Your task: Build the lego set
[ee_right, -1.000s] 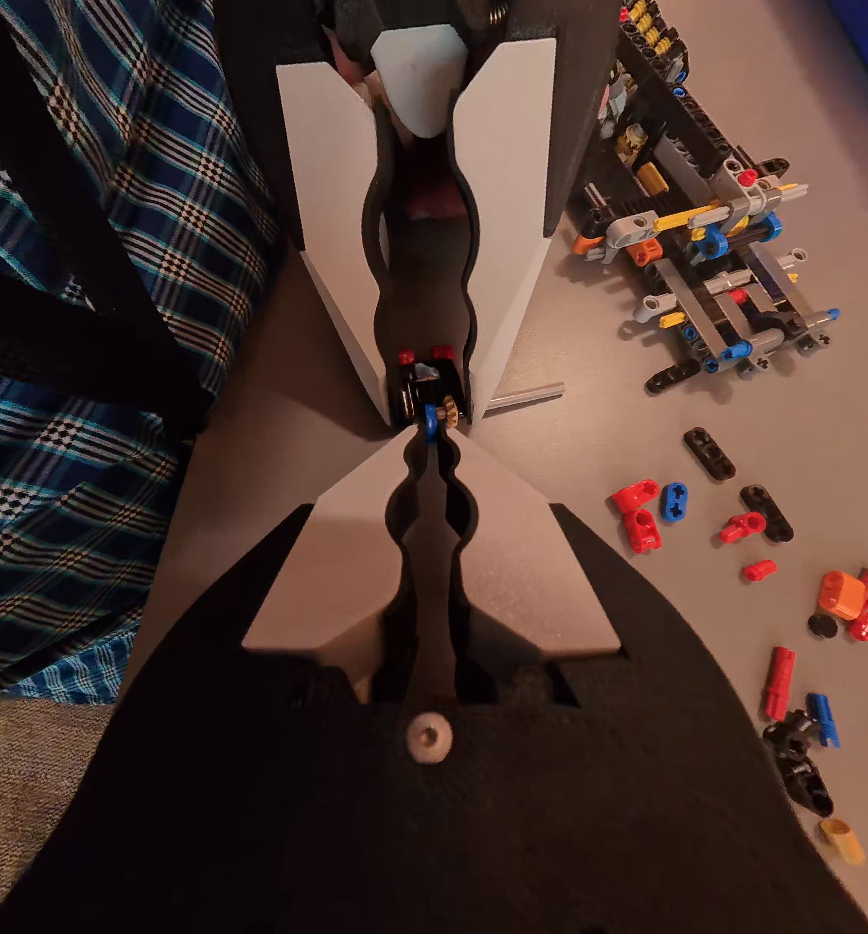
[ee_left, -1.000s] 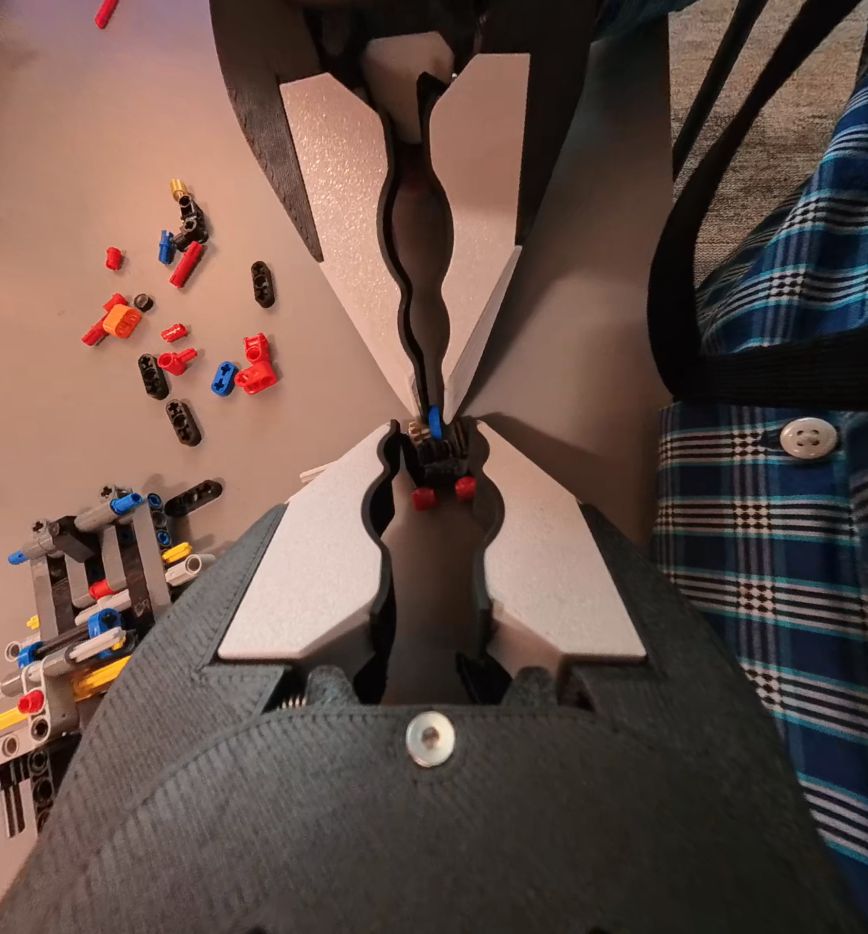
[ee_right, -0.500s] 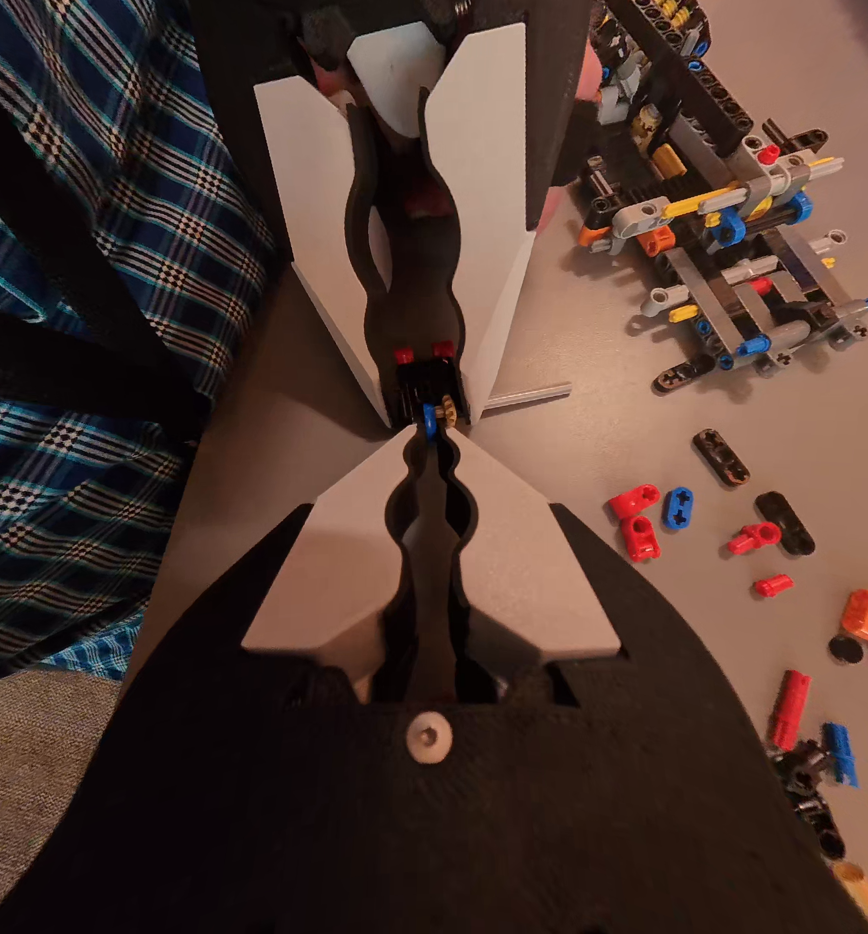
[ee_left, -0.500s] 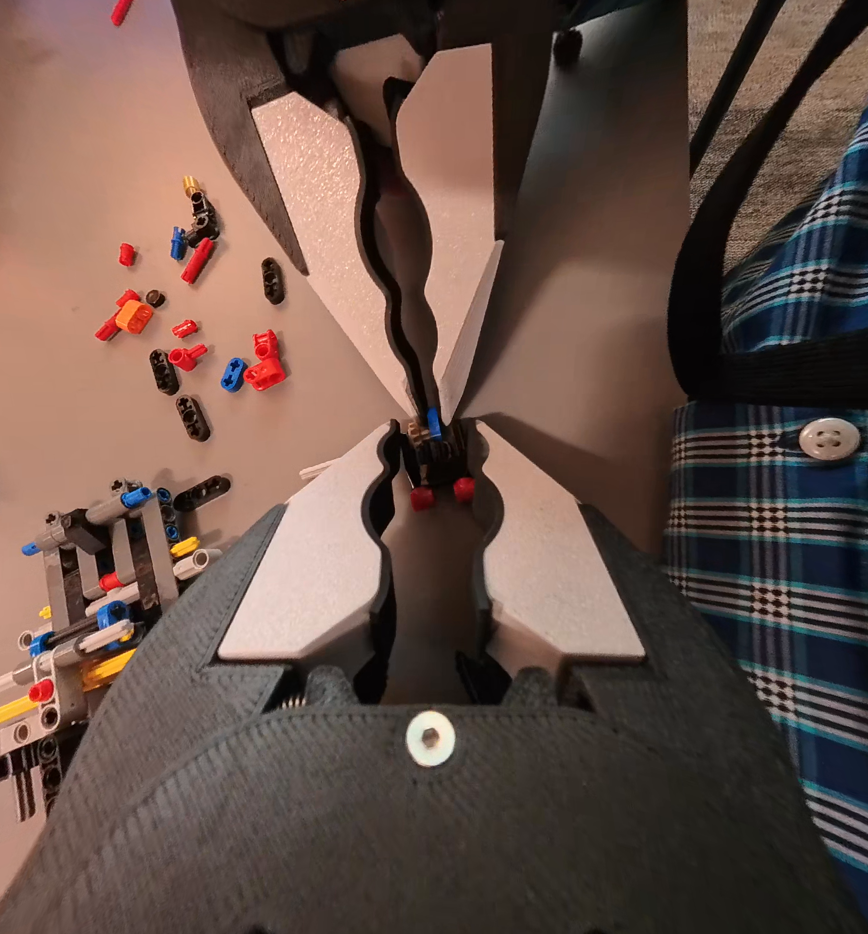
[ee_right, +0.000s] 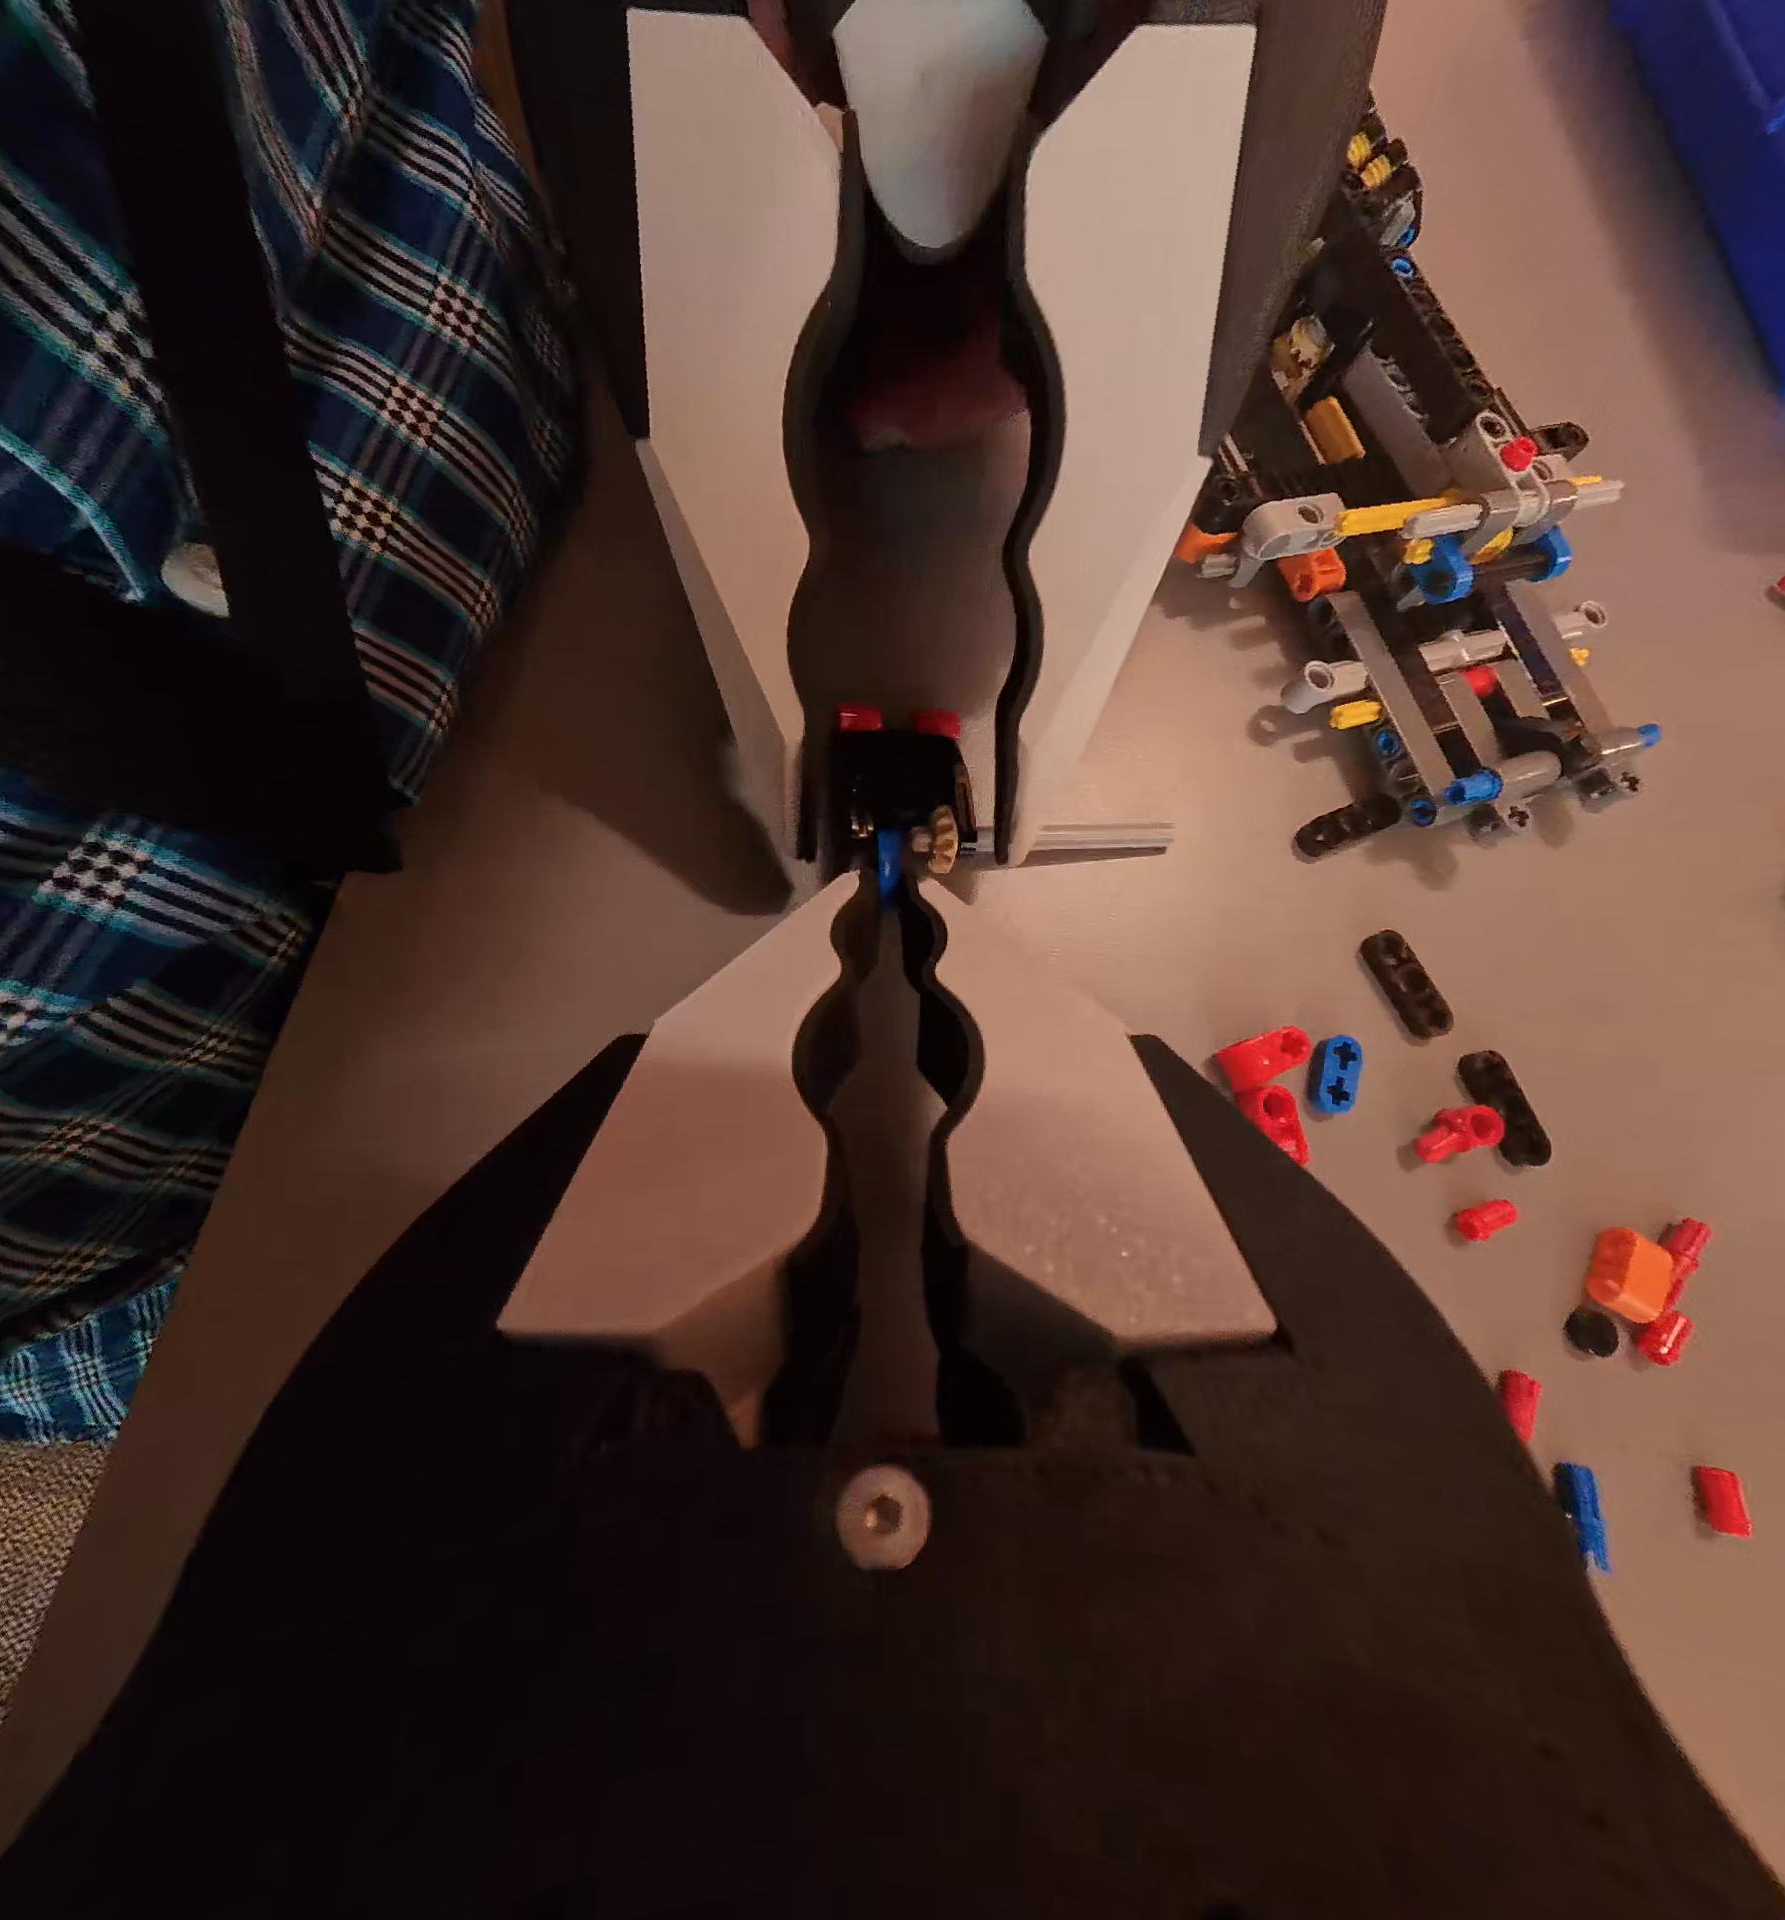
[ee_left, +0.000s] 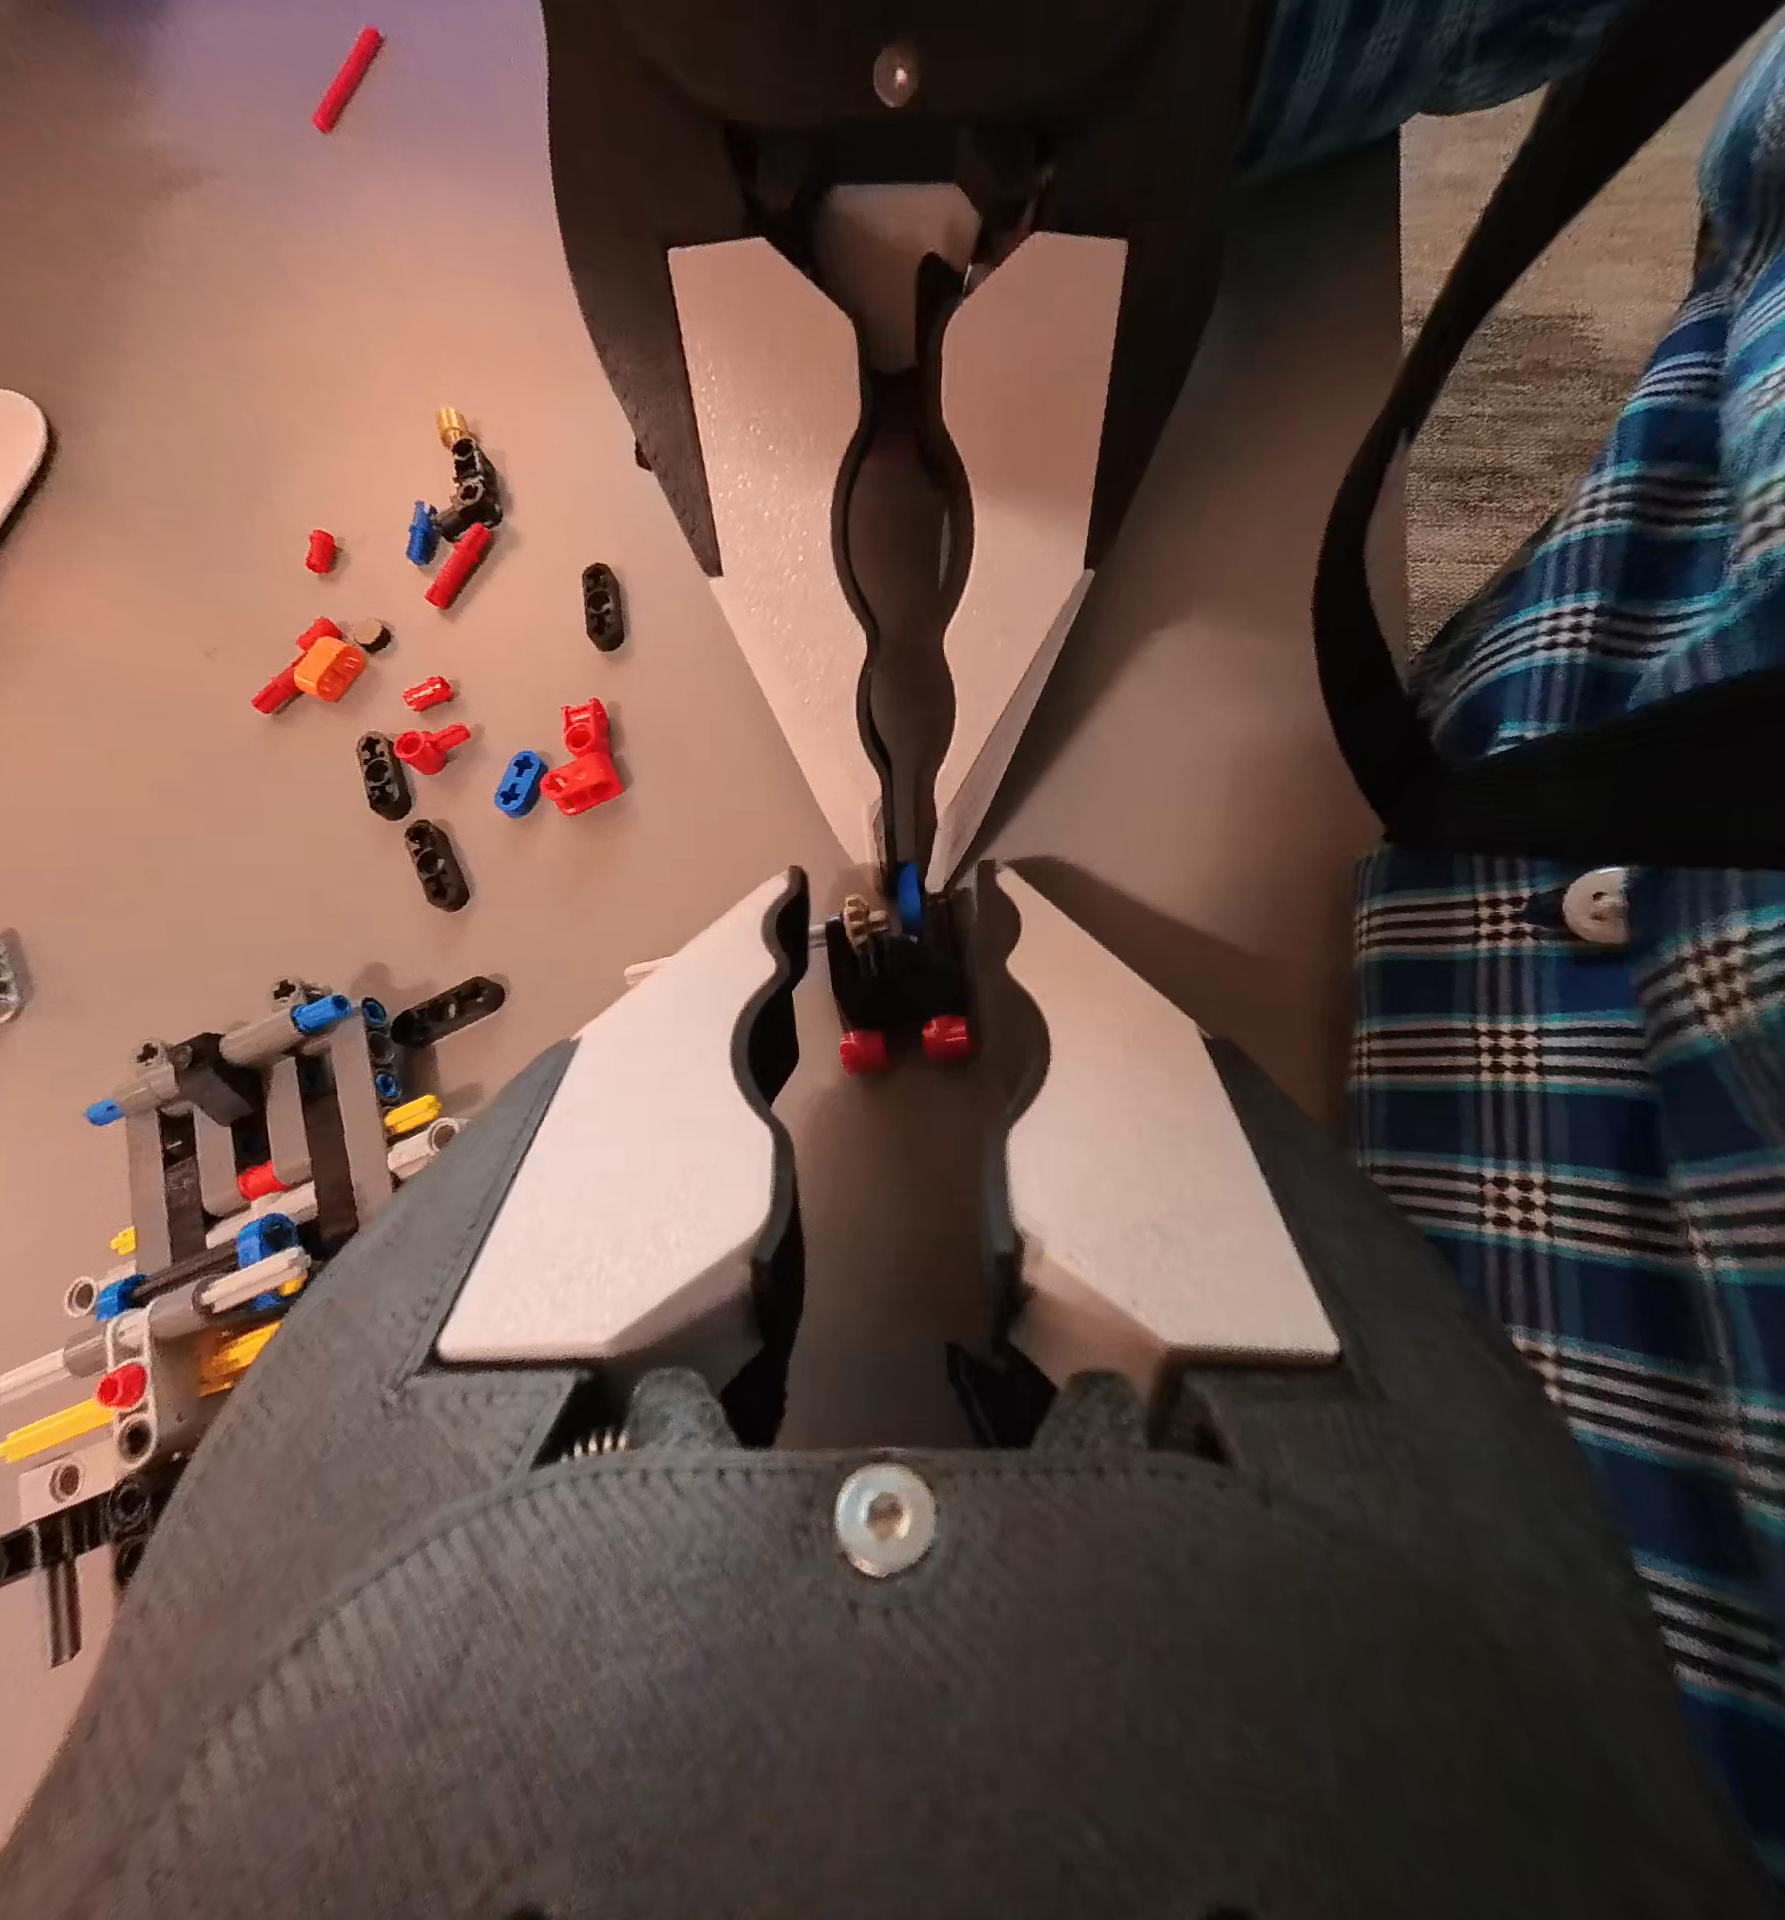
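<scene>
My left gripper (ee_left: 888, 883) is shut on a small black sub-assembly (ee_left: 898, 977) with two red pins (ee_left: 862, 1051) at its near end and a tan gear (ee_left: 864, 920) at its far end. My right gripper (ee_right: 888, 896) faces it tip to tip and is shut on a small blue piece (ee_right: 888, 857). The blue piece touches the sub-assembly (ee_right: 893, 774) beside the gear (ee_right: 938, 836). A light grey axle (ee_right: 1106, 836) sticks out sideways behind the left gripper's finger. Both grippers hang above the table near its front edge.
The partly built model (ee_left: 233, 1174) lies on the table, also in the right wrist view (ee_right: 1428, 613). Loose red, blue, black and orange parts (ee_left: 576, 769) are scattered beside it. A blue bin (ee_right: 1761, 156) stands far right. A person's plaid shirt (ee_left: 1594, 1143) is close by.
Both grippers have shifted together over the table, still tip to tip. The tan gear shows more clearly in the left wrist view. Both grips are unchanged.
</scene>
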A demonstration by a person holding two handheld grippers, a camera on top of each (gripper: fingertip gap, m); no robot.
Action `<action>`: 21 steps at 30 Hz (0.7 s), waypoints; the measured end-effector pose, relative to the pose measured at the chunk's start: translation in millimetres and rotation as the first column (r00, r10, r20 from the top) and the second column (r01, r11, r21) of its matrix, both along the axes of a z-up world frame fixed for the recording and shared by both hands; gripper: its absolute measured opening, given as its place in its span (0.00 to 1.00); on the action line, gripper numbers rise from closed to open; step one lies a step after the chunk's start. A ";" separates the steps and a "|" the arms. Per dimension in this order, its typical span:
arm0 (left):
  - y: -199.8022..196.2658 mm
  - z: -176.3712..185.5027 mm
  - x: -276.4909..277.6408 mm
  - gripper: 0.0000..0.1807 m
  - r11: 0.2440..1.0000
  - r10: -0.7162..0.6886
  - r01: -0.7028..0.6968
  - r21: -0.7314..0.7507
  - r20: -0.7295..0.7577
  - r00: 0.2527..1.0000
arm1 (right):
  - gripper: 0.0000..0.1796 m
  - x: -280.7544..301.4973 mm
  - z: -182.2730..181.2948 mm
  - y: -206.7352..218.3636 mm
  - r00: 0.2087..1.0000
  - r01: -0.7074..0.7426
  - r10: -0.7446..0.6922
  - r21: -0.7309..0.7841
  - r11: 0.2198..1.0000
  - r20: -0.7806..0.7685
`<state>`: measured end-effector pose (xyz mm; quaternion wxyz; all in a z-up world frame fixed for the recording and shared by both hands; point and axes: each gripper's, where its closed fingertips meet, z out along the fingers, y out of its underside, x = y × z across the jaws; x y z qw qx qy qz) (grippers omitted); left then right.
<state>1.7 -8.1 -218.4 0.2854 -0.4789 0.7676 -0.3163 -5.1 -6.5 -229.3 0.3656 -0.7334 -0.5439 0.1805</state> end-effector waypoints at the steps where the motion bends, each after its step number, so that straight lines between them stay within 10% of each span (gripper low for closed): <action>1: -0.1 0.1 -0.2 0.18 1.000 0.000 0.000 0.002 0.001 1.000 | 0.01 0.0 0.0 0.0 1.000 0.000 0.000 -0.002 1.000 -0.001; 21: 3.7 -7.6 -4.6 0.15 0.999 0.018 -0.016 0.047 -0.040 0.999 | 0.01 -1.1 1.1 5.2 1.000 0.021 -0.021 -0.019 1.000 -0.011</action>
